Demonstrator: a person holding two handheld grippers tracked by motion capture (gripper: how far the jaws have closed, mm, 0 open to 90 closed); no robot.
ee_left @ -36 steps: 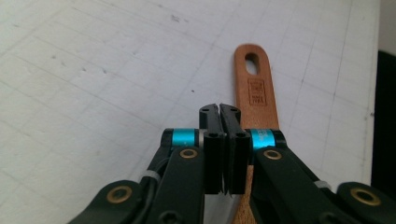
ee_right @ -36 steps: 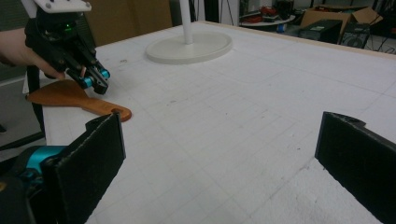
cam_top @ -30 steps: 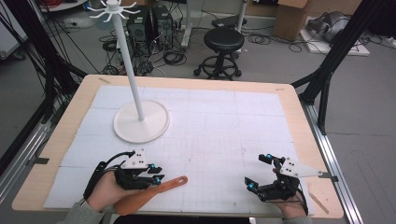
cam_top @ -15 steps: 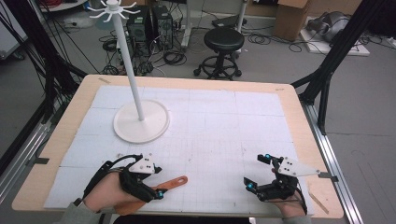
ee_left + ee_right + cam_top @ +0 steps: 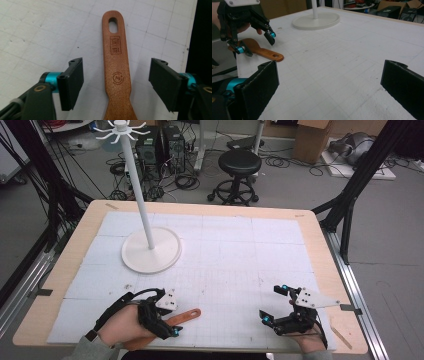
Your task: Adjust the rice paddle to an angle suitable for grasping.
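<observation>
From above, the left gripper [image 5: 167,317] is hovering over a wooden spatula [image 5: 187,315] at the table's [image 5: 310,245] six o'clock edge. Its own camera is showing jaws spread, straddling the handle; closing looks next. The right gripper [image 5: 329,85] is waiting, jaws spread, empty.

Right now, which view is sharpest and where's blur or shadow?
Left gripper view: sharpest, the stamps on the wooden spatula handle are crisp though too small to read; soft shadow beside it on the mat. Right gripper view: its own claw pads are blurred up close, the white stand base and mat stay fairly clear. High view: soft and low-detail, even lighting, no glare.
</observation>
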